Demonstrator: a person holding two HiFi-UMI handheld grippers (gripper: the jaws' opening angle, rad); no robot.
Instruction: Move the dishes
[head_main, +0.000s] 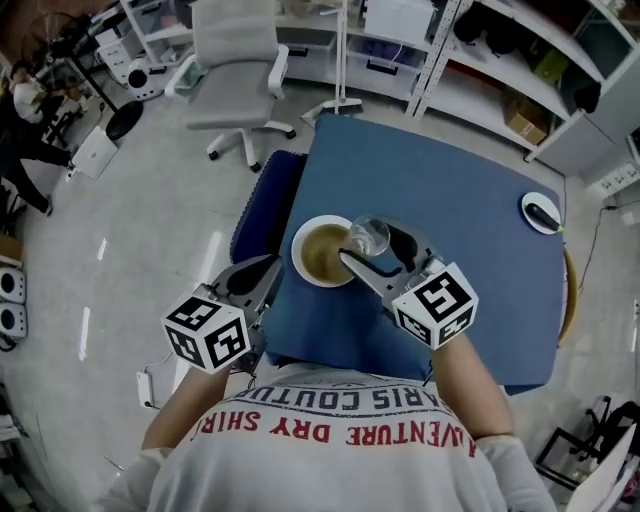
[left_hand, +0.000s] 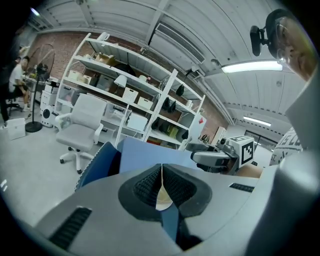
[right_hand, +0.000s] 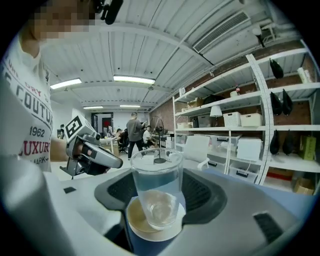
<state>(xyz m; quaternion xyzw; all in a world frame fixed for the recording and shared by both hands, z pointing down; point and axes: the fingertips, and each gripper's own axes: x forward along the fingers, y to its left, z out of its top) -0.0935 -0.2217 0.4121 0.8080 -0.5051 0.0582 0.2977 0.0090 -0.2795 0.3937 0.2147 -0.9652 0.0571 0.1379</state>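
Observation:
A white plate with a brownish inside lies near the front left of the blue table. My right gripper is shut on a clear empty glass, held upright over the plate's right rim. In the right gripper view the glass stands between the jaws with the plate just beneath it; whether they touch I cannot tell. My left gripper hovers by the table's left front corner, shut and empty. Its pads meet, and a sliver of the plate shows below them.
A small white plate with a dark object sits at the table's far right corner. A blue chair is pushed against the table's left side. A grey office chair stands on the floor beyond. Shelves line the back wall.

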